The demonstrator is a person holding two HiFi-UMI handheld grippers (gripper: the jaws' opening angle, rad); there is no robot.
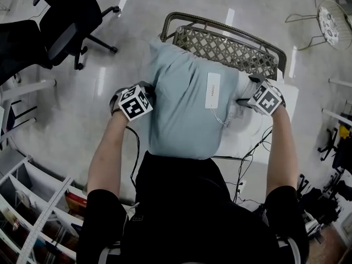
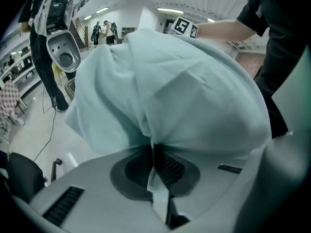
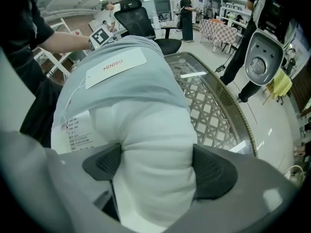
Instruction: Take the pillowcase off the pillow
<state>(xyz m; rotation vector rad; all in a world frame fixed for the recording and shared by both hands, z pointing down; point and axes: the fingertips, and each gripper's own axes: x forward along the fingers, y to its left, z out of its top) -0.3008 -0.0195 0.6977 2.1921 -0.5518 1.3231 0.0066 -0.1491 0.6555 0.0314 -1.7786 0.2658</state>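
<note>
1. It looked like a large open-plan office or lab hall, where a glossy pale floor [image 1: 129,54] lay under ceiling strip lights [image 2: 170,10].
2. A black swivel office chair [image 1: 71,21] and white shelving [image 1: 38,202] stood around.
3. Cables [image 1: 250,158] trailed over the floor, and people [image 3: 187,6] stood farther off beside a checked-cloth table [image 3: 216,30].

Right tool [image 3: 158,168] around white pillow [image 3: 146,125]
</note>
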